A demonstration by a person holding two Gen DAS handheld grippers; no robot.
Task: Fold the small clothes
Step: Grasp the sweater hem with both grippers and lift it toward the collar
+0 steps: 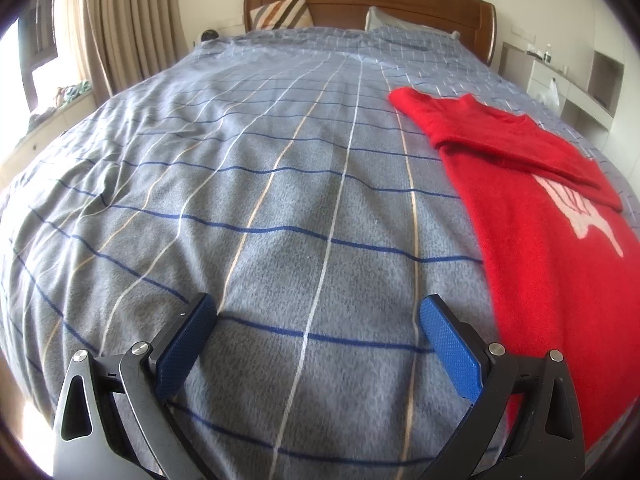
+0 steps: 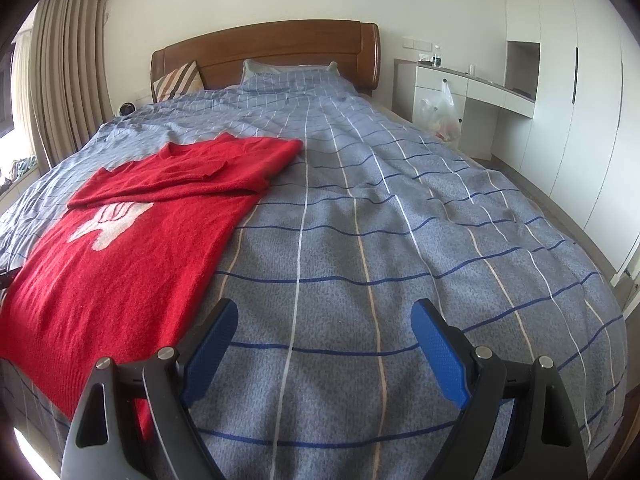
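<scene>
The red knitted sweater with a white motif on the chest [image 2: 120, 240] lies flat on the bed's grey-blue checked cover [image 2: 360, 220], between the two cameras: at the right edge of the left wrist view [image 1: 540, 220], at the left of the right wrist view. Both sleeves look already folded across the chest, one over the other, partly covering the motif. The body runs long toward the near edge of the bed; the hem isn't clearly visible in either view, prob. cut off by the frame.

The left hand-held gripper [image 1: 318, 322] hovers over bare cover just beside the sweater's left side, jaws spread wide, holding nothing. The right hand-held gripper [image 2: 324, 326] sits the same way w/ jaws wide apart and empty, its left finger close to the sweater's right edge.

Handling, as I judge it: soft fuzzy knit, light, floppy, no stiffness, so it'll sag and stretch if lifted from one point. The fuzzy surface should grip the textured blue pads [image 1: 450, 354] well; slipping is unlikely, but pinching the cover along w/ the knit is a risk. Best hold: both bottom corners near the hem, one per gripper, then carry the lower half up over the sleeves.
</scene>
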